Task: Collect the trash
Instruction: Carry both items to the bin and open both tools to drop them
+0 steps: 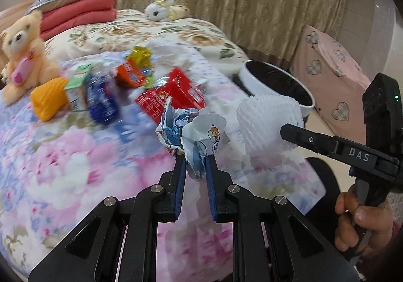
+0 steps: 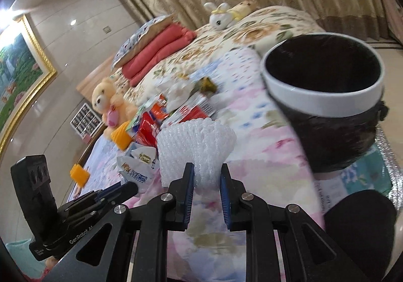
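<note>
The left claw (image 1: 196,164) is gripping a wrapper (image 1: 199,130), the right claw (image 2: 207,176) is gripping foam netting (image 2: 196,148); both should be releasing squarely over the bin (image 2: 325,95).

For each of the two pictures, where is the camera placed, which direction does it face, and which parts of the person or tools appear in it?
Left wrist view: sits on the left gripper, looks over the bed at the snack wrapper it holds; the right gripper and a hand show.
Right wrist view: sits on the right gripper, looks toward the trash bin; holds white foam netting; the left gripper shows.
Shared: bin, teddy bear, wrapper, netting.
</note>
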The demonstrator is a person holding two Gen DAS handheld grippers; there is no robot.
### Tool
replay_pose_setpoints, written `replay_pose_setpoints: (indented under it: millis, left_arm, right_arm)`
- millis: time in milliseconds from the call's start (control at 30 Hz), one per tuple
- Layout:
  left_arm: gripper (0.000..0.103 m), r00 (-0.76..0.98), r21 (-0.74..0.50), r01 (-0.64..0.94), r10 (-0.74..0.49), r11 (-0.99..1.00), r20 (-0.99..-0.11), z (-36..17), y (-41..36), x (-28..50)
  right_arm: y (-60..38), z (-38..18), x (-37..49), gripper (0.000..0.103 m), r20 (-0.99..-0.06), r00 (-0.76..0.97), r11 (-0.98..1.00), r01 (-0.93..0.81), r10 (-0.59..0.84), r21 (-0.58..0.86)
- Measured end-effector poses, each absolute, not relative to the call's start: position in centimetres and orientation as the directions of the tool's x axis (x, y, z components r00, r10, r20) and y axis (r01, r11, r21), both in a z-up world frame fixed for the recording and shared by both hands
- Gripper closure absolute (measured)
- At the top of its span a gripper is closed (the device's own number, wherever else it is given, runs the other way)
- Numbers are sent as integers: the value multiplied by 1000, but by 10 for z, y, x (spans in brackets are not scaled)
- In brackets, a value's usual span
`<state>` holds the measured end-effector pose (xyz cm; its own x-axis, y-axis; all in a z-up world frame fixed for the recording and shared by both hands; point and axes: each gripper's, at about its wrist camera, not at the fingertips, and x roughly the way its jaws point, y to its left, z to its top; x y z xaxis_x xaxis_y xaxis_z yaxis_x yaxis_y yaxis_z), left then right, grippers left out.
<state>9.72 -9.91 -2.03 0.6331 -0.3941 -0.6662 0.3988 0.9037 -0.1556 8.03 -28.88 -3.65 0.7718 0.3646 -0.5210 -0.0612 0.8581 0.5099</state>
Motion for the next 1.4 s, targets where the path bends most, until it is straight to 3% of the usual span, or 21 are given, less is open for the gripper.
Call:
replay_pose_setpoints:
  millis: [633,1400]
  left_arm:
    - [88,577,-135,534,-476,835,-664,-6,-195,124]
    - [88,538,-127,598,-514,791,-668,8,-277,173]
  right_arm:
    - [-379,-16,79,84,-494,839,858,68,227,509]
    - [-442,-17,115,83,-551,826,866,183,121,465]
